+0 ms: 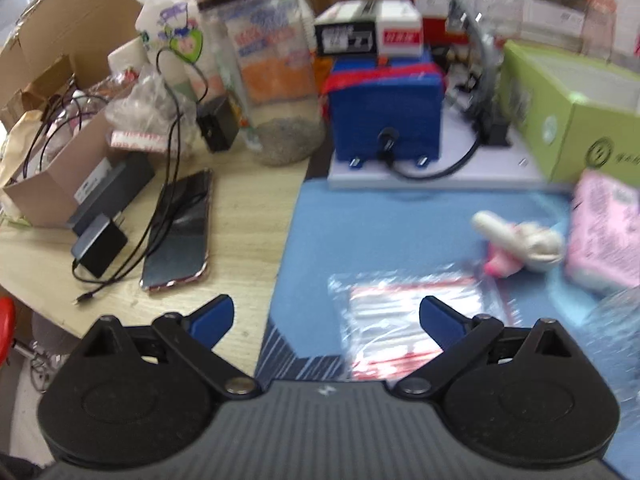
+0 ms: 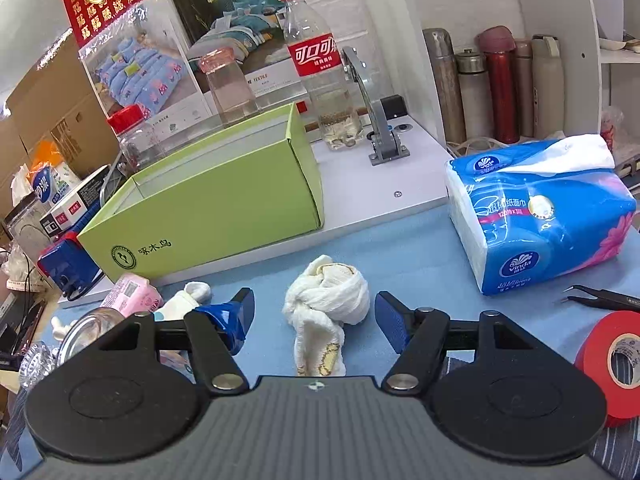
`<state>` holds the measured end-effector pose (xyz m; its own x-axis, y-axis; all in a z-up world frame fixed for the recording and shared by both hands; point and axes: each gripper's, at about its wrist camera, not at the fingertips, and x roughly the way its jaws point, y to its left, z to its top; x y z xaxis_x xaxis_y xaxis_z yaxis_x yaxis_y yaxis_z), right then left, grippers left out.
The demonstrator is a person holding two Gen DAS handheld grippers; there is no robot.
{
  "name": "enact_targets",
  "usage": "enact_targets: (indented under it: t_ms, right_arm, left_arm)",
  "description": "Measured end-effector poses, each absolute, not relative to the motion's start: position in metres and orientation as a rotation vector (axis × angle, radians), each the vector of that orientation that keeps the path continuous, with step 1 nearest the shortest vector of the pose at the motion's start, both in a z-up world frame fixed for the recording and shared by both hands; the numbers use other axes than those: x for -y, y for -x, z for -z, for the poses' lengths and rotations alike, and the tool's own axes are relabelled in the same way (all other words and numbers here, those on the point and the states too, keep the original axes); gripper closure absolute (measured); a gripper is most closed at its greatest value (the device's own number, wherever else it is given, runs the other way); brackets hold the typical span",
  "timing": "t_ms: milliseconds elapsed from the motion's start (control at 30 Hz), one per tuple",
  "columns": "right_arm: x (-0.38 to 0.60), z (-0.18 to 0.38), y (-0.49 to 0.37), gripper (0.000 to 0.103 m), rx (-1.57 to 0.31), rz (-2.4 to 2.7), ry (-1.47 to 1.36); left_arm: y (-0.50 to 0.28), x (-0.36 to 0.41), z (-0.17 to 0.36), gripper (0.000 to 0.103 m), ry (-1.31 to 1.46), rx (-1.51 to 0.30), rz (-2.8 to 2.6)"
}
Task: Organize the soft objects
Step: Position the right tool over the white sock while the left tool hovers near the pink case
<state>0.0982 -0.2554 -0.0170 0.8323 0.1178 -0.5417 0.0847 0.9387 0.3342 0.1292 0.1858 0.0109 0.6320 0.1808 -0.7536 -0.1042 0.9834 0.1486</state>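
A knotted white towel (image 2: 328,300) lies on the blue mat (image 2: 416,256), between the fingers of my right gripper (image 2: 316,312). That gripper is open, with a gap on each side of the towel. Left of it lie a small white soft piece (image 2: 188,296) and a pink soft pack (image 2: 128,292). A blue tissue pack (image 2: 540,220) rests at the right. My left gripper (image 1: 326,312) is open and holds nothing, hovering over the mat's left edge by a clear plastic bag (image 1: 416,312). A white and pink soft toy (image 1: 520,244) and the pink pack (image 1: 608,232) lie to its right.
An open green box (image 2: 208,200) stands behind the towel on a white board. A red tape roll (image 2: 612,352) and black tweezers (image 2: 604,300) lie at the right. A phone (image 1: 180,232), chargers, cables and a blue device (image 1: 386,112) crowd the wooden desk on the left.
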Motion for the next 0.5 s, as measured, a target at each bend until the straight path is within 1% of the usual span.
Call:
enact_targets:
  t_ms: [100, 200, 333, 500]
  right_arm:
    - [0.252, 0.015, -0.097, 0.05, -0.587, -0.026, -0.36]
    - [0.25, 0.013, -0.094, 0.05, -0.592, -0.038, -0.346]
    - [0.255, 0.013, -0.089, 0.05, -0.604, -0.018, -0.321]
    - [0.267, 0.016, -0.087, 0.05, -0.616, 0.017, -0.33]
  left_arm:
    - [-0.138, -0.166, -0.022, 0.004, -0.074, -0.836, -0.059]
    - [-0.151, -0.137, -0.021, 0.004, -0.119, -0.834, 0.02]
    - [-0.18, -0.114, -0.009, 0.004, -0.15, -0.871, 0.048]
    - [-0.211, -0.113, 0.002, 0.004, -0.047, -0.934, 0.067]
